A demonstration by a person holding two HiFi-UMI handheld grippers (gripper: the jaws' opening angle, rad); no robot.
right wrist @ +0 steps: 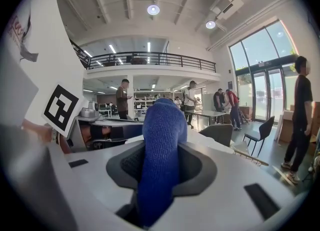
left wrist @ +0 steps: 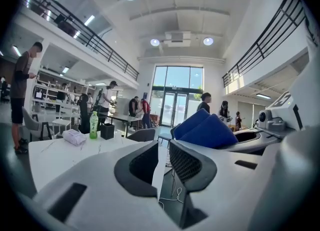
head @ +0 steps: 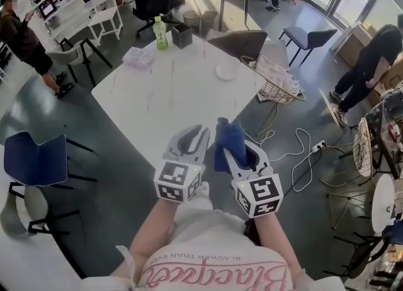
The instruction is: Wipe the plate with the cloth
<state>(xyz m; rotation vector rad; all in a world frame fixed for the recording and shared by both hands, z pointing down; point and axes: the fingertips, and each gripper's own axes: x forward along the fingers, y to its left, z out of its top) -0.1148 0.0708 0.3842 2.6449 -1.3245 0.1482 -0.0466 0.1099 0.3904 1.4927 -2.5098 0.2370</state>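
A small white plate (head: 225, 70) lies near the far right edge of the white table (head: 164, 101). My right gripper (head: 238, 150) is shut on a folded blue cloth (head: 228, 138), which sticks up out of the jaws. In the right gripper view the cloth (right wrist: 162, 140) fills the gap of that gripper (right wrist: 162, 161). My left gripper (head: 199, 135) hovers beside it over the table's near edge. Its jaws (left wrist: 164, 150) stand a narrow slit apart with nothing between them. The cloth (left wrist: 205, 130) shows at the right of the left gripper view. Both grippers are well short of the plate.
A green bottle (head: 162, 33), a black box (head: 181, 35) and a tissue pack (head: 138, 57) stand at the table's far end. A wire basket (head: 277, 88) and a grey chair (head: 242, 41) sit behind the plate. A blue chair (head: 34, 157) stands left, and a cable (head: 302, 151) runs across the floor at right.
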